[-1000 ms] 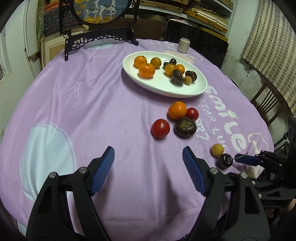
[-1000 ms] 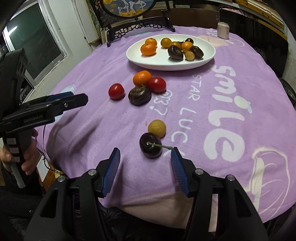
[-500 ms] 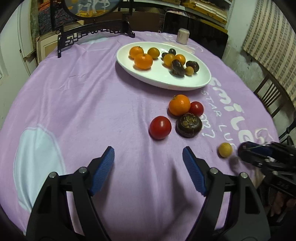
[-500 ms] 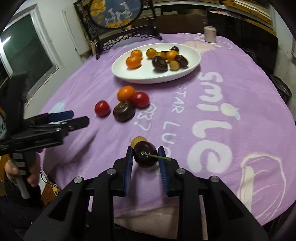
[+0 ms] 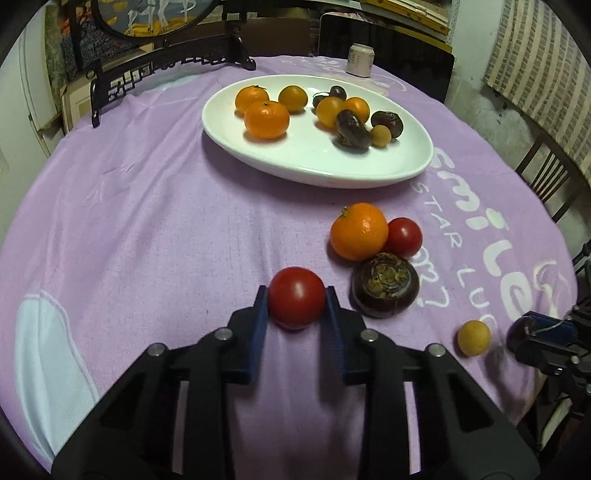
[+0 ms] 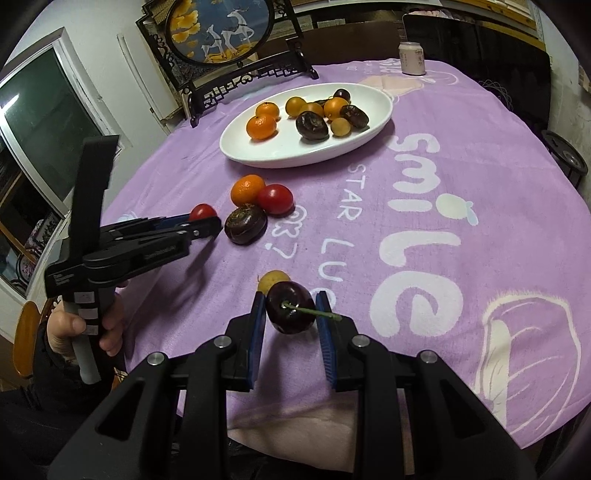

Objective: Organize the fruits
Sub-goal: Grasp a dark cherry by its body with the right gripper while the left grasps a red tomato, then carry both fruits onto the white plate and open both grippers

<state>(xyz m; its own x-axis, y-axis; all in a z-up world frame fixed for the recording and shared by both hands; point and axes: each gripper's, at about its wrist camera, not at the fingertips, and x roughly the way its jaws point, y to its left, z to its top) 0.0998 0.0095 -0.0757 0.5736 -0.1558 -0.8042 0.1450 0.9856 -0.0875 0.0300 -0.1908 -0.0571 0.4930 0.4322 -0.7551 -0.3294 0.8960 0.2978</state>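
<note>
A red tomato (image 5: 295, 297) lies on the purple cloth between the blue pads of my left gripper (image 5: 295, 291), whose jaws are closing with both pads against the tomato's sides. My right gripper (image 6: 290, 299) is shut on a dark cherry (image 6: 290, 314) with a green stem, lifted just off the cloth. Beyond it sits a small yellow fruit (image 6: 272, 277). An orange (image 5: 358, 230), a smaller red tomato (image 5: 404, 236) and a dark round fruit (image 5: 386, 290) cluster right of the left gripper. The white oval plate (image 5: 314, 173) farther back holds several oranges and dark fruits.
A can (image 5: 360, 64) stands behind the plate, and a framed round screen (image 6: 218, 33) on a black stand is at the table's far left. A wooden chair (image 5: 546, 177) is off the right edge. A person's hand (image 6: 74, 328) grips the left gripper's handle.
The left gripper moved forward to the red tomato and closed its wide-open jaws on it. The right gripper closed on the dark cherry and lifted it slightly.
</note>
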